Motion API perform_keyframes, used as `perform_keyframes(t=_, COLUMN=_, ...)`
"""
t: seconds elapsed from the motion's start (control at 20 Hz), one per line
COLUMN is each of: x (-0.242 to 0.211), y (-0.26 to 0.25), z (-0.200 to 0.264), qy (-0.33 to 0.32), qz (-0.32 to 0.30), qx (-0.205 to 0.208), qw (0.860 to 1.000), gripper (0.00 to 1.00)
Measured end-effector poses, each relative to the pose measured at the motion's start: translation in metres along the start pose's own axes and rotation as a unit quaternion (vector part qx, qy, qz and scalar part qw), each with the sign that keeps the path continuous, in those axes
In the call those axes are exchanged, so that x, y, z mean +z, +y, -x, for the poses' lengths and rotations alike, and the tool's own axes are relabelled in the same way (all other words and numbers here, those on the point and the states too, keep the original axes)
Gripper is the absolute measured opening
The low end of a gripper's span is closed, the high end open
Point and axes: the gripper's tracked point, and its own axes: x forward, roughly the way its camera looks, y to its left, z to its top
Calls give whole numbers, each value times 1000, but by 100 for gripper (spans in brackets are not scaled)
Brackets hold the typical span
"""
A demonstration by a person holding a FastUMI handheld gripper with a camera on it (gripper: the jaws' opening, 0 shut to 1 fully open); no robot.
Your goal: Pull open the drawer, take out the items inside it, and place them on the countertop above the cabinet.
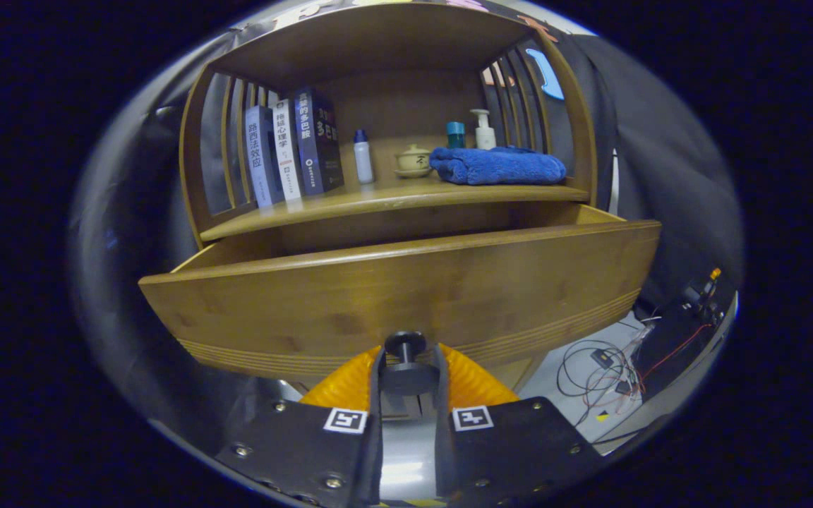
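Our tool is closed tight on the knob at bottom middle; pulling the drawer crooked could make it slip.

A: What is the gripper showing of itself?
B: Ribbed fingers are rising from dark flat plates; each is wearing a square black-and-white marker; bright screws are dotting them; grey metal is shining between.

The gripper has both fingers closed on the knob of the drawer, which stands pulled out from the cabinet. On the shelf above sit books, a bottle, a teapot and a folded blue towel.
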Motion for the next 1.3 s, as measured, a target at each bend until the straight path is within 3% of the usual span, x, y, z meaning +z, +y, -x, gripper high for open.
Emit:
perform_keyframes(t=0.55, x=-34, y=-14, z=51, qy=25, qz=11, qx=-36, qw=999, gripper=30)
perform_keyframes(t=0.9, x=-33, y=-14, z=54, qy=15, qz=7, qx=-27, qw=999, gripper=31)
perform_keyframes(t=1.1, x=-33, y=-8, z=58, qy=10, qz=6, qx=-15, qw=1000, gripper=39)
perform_keyframes(t=1.25, x=-17, y=-9, z=77, qy=-27, qz=-23, qx=-6, qw=999, gripper=51)
perform_keyframes(t=1.3, x=-9, y=-7, z=86, qy=-43, qz=-28, qx=-3, qw=999, gripper=51)
